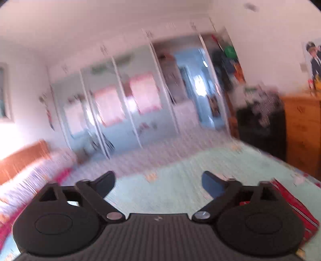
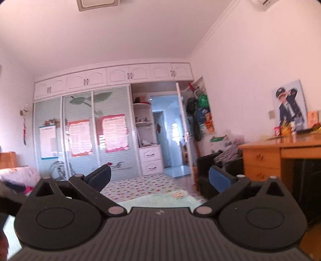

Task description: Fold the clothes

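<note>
1. In the left wrist view, heavily blurred, the left hand-held gripper [image 1: 158,183] is seen with its jaws spread wide and nothing between them, above a pale green bed cover [image 1: 180,186].
2. A red striped garment [image 1: 297,208] is seen only in this view, lying on the bed cover at the right edge, just behind the gripper's right-hand finger.
3. In the sharp right wrist view, the right hand-held gripper [image 2: 159,178] is likewise spread and empty, pointed level at a wardrobe [image 2: 86,128] and an open door [image 2: 183,128].
4. Only here are a wooden worktop [image 2: 280,144] and a ceiling fixture [image 2: 98,5] shown clearly.
5. Pink-bordered posters [image 2: 114,133] carry writing too small to be read.
</note>
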### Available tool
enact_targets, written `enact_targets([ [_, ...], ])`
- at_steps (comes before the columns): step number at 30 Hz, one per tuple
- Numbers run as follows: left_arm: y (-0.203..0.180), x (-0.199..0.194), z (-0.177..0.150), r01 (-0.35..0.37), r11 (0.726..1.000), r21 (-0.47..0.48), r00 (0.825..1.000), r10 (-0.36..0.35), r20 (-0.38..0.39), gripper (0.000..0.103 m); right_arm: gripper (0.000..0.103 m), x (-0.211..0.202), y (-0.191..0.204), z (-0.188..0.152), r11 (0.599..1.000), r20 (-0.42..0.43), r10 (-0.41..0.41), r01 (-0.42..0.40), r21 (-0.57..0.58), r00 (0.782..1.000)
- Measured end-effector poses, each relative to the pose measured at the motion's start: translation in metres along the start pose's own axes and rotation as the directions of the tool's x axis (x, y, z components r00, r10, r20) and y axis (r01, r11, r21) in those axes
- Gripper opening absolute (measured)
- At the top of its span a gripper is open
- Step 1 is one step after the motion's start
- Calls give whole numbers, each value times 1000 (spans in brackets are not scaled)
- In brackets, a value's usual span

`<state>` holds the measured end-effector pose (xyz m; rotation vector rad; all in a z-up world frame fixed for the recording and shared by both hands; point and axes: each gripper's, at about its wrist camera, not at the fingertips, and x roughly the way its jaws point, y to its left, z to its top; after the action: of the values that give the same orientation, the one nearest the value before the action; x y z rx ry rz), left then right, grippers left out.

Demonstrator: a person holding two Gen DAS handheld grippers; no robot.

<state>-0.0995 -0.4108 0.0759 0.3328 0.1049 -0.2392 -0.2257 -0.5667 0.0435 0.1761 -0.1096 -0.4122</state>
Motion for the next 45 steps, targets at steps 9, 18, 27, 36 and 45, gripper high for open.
enact_targets([
  [9, 82, -16, -6, -105, 982, -155, 993, 96, -70, 103, 103, 12, 54, -24, 979, -247, 174, -141, 148, 953],
  [18, 151, 34, -63, -99, 955, -281, 955, 12, -298, 103, 103, 31, 202, -80, 923, -604, 197, -354, -151, 773],
  [27, 128, 80, -110, 45, 969, -242, 864, -159, -477, 103, 103, 64, 183, -108, 944, -704, 238, -330, 6, 669],
  [36, -16, 178, -136, 306, 831, -464, 611, -545, -574, 92, 103, 140, -118, -121, 904, -720, 134, 215, 371, 681],
  [45, -62, 224, -174, 256, 831, -493, 523, -548, -653, 92, 103, 168, -193, -154, 867, -730, 147, 268, 420, 668],
])
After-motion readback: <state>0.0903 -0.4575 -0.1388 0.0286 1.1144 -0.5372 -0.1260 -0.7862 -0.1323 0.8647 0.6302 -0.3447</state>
